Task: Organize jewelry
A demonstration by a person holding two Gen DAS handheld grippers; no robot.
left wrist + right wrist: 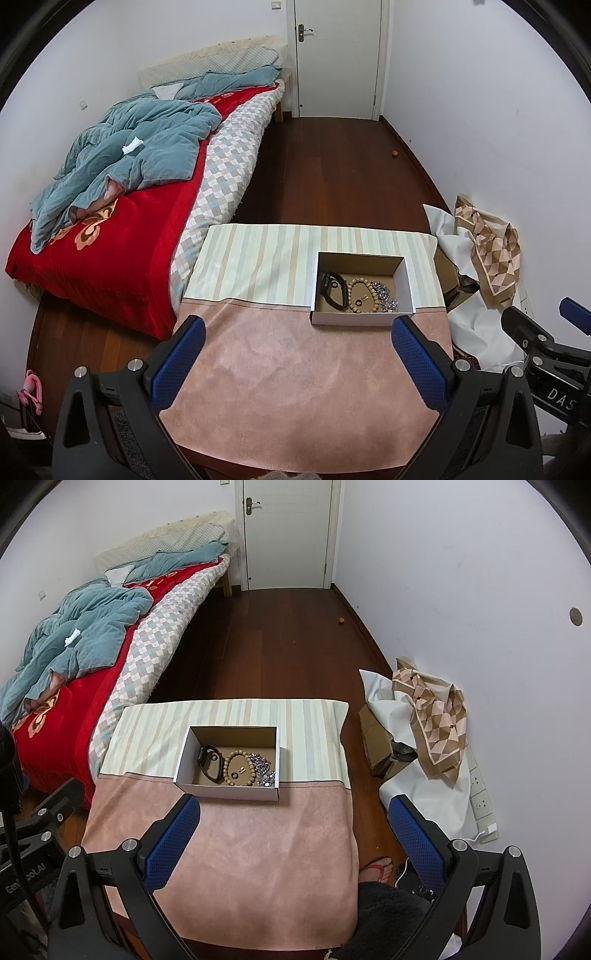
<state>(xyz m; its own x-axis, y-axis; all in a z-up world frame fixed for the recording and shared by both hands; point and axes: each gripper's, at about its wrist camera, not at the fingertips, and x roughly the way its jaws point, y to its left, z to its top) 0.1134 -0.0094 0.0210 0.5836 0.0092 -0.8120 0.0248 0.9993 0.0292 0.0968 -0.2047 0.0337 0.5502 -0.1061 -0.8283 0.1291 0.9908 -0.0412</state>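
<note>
A small open cardboard box [406,280] [184,760] stands on the table where the striped cloth meets the pink cloth. It holds a black wristband [334,291] [208,762], a wooden bead bracelet [364,295] [240,768], small rings and a silvery chain [386,295] [264,768]. My left gripper [297,326] is open and empty, just short of the box. My right gripper [293,805] is open and empty, near and to the right of the box, its right finger past the table edge.
The table [295,387] [240,849] has a pink and striped cover. A bed [122,184] lies at the left. White sheets, a patterned scarf [432,709] and cardboard boxes [375,738] lie on the floor at the right by the wall. A foot in a sandal [380,867] is by the table.
</note>
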